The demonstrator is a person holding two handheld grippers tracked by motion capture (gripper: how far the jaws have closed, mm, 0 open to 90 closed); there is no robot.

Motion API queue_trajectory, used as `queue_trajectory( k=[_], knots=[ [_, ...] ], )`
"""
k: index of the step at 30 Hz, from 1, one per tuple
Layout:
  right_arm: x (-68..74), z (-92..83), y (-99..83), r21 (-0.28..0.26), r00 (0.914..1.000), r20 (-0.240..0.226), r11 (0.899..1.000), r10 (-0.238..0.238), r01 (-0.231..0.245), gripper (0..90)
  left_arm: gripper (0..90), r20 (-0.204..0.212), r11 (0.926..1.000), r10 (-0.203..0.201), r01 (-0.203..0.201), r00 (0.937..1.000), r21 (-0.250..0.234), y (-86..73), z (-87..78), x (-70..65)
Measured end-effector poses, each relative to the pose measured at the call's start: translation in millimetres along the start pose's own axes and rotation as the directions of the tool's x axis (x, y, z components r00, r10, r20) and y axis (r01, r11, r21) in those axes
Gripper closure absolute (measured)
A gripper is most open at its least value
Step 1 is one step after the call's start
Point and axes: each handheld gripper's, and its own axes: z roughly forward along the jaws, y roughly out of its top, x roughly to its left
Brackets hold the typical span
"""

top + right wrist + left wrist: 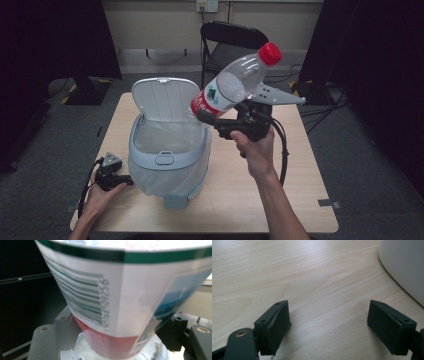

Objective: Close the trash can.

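A clear plastic bottle (232, 87) with a red cap and a red-and-white label hangs tilted in the air, cap up and to the right, its base over the right rim of the bin. My right gripper (207, 117) is shut on the bottle's lower end. In the right gripper view the bottle's label (120, 290) rises between the two jaws of the right gripper (117, 340), which press on its sides. The light blue bin (167, 160) stands on the table (280, 200), lid (162, 97) open, lined with a white bag. My left gripper (112, 162) rests on the table left of the bin; it stands open (328, 322) with nothing between its jaws.
A black chair (230, 40) stands behind the table's far edge. The bin's pale wall (407, 267) lies close at the upper right in the left gripper view, with bare wood (299, 277) ahead. Dark curtains hang at both sides of the room.
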Motion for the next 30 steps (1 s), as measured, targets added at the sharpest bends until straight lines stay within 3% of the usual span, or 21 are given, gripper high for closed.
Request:
queue_trajectory(
  k=[10,14,17,21,26,30],
  knots=[
    [9.9,52.6,-7.7,0.104,0.9974,-0.064,0.994,-0.033,0.039,27.5,17.8,-0.002,1.0,0.004,-0.004,1.0,0.001,0.1,-0.1,0.2],
    [9.8,68.6,-15.0,0.182,0.9965,-0.074,0.982,-0.04,0.053,27.1,17.8,0.0,1.0,0.001,-0.001,1.0,0.0,0.0,0.0,0.1],
    [5.9,77.2,-21.8,0.246,0.9968,-0.073,0.968,-0.032,0.049,26.9,17.8,-0.001,1.0,0.004,-0.004,1.0,0.0,0.1,-0.1,0.3],
    [0.0,83.4,-28.3,0.295,0.9978,-0.061,0.955,-0.023,0.04,26.6,17.7,0.001,1.0,0.001,-0.001,1.0,0.0,0.0,0.0,0.1],
    [-1.6,84.7,-30.0,0.308,0.9983,-0.051,0.95,-0.029,0.043,23.4,17.7,0.002,1.0,0.001,-0.001,1.0,0.0,0.0,0.0,0.3],
    [-2.7,87.1,-34.1,0.34,0.9987,-0.042,0.94,-0.03,0.042,23.2,17.7,0.003,1.0,0.002,-0.002,1.0,0.001,0.0,0.0,0.4]
  ],
)
